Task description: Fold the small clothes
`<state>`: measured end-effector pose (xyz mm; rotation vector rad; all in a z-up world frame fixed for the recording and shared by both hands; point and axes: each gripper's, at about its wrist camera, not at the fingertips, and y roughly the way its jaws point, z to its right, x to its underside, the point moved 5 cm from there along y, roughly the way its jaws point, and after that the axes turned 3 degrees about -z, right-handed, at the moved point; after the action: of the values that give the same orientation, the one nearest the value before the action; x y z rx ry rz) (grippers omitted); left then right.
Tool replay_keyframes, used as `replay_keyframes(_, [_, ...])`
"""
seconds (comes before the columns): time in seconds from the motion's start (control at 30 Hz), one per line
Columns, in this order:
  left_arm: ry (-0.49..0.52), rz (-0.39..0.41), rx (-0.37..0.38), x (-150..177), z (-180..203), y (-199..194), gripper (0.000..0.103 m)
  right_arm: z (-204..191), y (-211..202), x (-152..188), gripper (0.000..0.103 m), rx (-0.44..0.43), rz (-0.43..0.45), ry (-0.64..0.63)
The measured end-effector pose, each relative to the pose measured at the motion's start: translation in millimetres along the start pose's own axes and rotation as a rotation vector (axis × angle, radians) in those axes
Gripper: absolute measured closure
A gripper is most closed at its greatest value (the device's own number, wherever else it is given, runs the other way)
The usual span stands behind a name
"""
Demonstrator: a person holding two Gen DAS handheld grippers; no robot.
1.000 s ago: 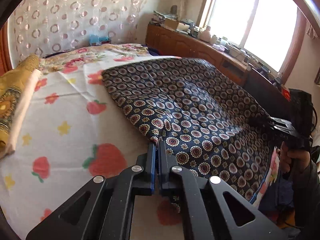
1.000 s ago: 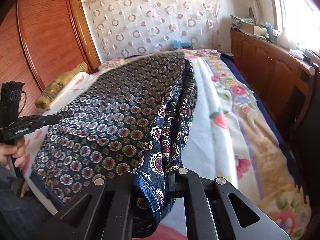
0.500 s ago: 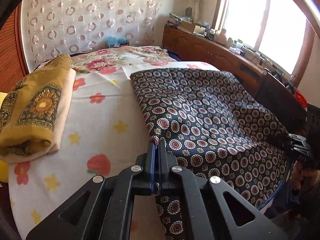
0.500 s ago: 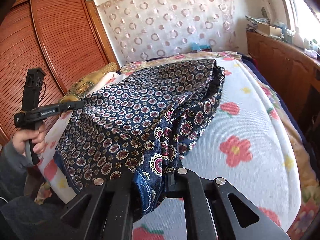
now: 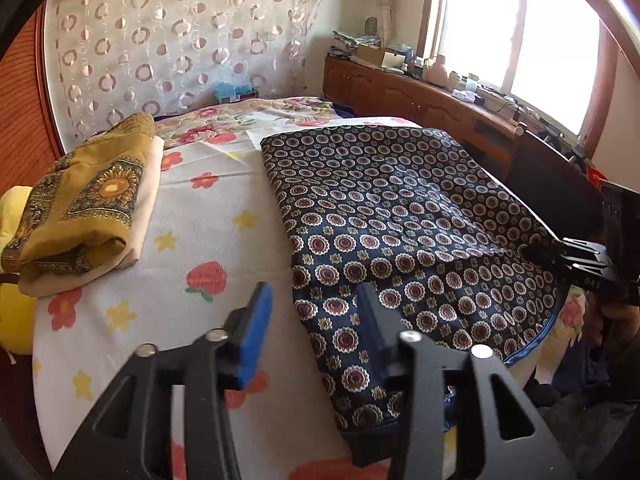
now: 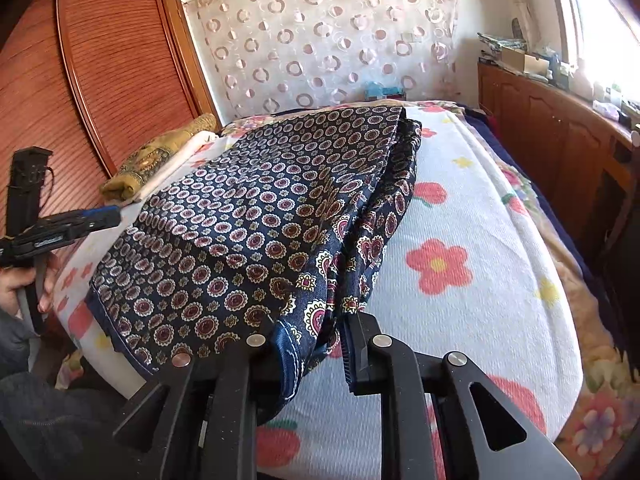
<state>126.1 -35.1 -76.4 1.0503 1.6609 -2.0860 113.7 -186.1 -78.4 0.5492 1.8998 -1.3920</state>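
My left gripper (image 5: 312, 316) stands with its 2 fingers spread wide, the blue pad (image 5: 254, 336) on one finger bare and nothing held between them. It hangs over the near left corner of the navy patterned cloth (image 5: 400, 216), whose dark hem lies just under the right-hand finger.

That cloth lies folded flat on the flowered bedspread (image 5: 192, 216), running from the near edge of the bed away toward the headboard curtain (image 5: 180, 40). Its near edge droops over the side of the mattress.

My right gripper (image 6: 308, 336) is parted too. A bunched fold of the cloth (image 6: 256, 216) sits between its fingers, draped against the left one, while the right finger stands clear of the fabric, so nothing is pinched. In my left view this gripper (image 5: 576, 260) shows at the cloth's right edge.

A folded mustard-yellow garment (image 5: 92, 196) rests on the bedspread to the left, well apart from the navy cloth, near the wooden wardrobe (image 6: 80, 92).
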Motion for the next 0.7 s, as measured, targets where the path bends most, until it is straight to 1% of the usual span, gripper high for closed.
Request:
replay_keyframes(0.03, [0.006,0.006,-0.007,2,1,-1,0.037,-6,0,0,0.083,0.007,-0.001,-0.004])
replay_keyframes(0.1, [0.009,0.011,-0.013,4,3,-3,0.030,-12,-2,-3,0.080,0.019,-0.005,-0.013])
replay_keyframes(0.13, [0.008,0.008,-0.017,6,3,-2,0.030,-13,-3,-2,0.076,0.027,-0.008,-0.015])
replay_keyframes(0.17, [0.007,0.004,-0.017,8,3,-2,0.030,-13,-4,-2,0.074,0.035,-0.010,-0.014])
replay_keyframes(0.23, [0.001,-0.003,-0.024,12,2,0,0.029,-14,-6,0,0.071,0.039,-0.018,-0.012])
replay_keyframes(0.4, [-0.003,-0.010,-0.028,23,1,0,0.029,-16,-4,1,0.070,0.039,-0.034,-0.021])
replay_keyframes(0.5, [-0.004,-0.021,-0.014,30,3,0,0.030,-21,-5,6,0.070,0.030,-0.051,-0.037])
replay_keyframes(0.57, [-0.002,-0.030,0.002,35,4,0,0.033,-26,-6,7,0.070,0.024,-0.058,-0.052])
replay_keyframes(0.63, [-0.005,-0.039,0.012,39,4,0,0.041,-30,-7,8,0.070,0.015,-0.063,-0.053])
replay_keyframes(0.7, [-0.015,-0.050,0.036,44,5,1,0.046,-32,-10,10,0.070,0.009,-0.063,-0.057])
